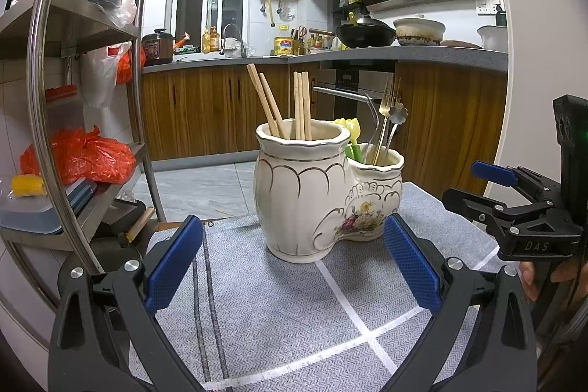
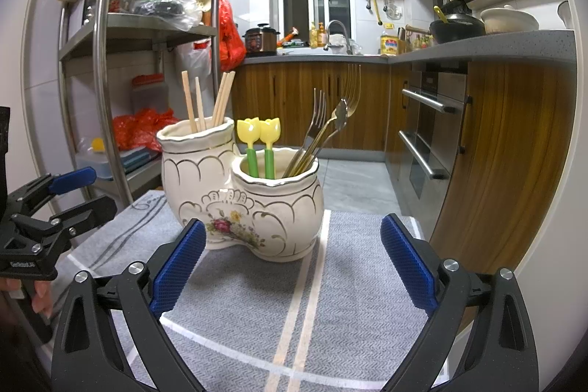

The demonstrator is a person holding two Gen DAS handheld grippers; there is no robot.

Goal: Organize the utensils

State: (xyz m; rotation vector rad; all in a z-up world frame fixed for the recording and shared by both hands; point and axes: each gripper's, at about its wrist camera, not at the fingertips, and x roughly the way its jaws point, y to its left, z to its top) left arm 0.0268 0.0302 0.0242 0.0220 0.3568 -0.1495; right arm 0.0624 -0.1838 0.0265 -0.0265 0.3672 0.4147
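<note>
A cream ceramic double utensil holder (image 2: 242,204) is seen standing on a grey cloth-covered desk (image 2: 360,281), just ahead of both grippers. The left gripper (image 1: 294,267) and the right gripper (image 2: 290,267) are held wide open, nothing between their fingers. Wooden chopsticks (image 2: 205,101) are stood in the taller pot beyond the right gripper's left finger; forks (image 2: 316,131), a spoon and two yellow tulip-topped picks (image 2: 259,142) are stood in the lower pot ahead of the gap. Sorting appears finished or nearly so. No loose utensil is seen, so any next move calls first for finding one.
</note>
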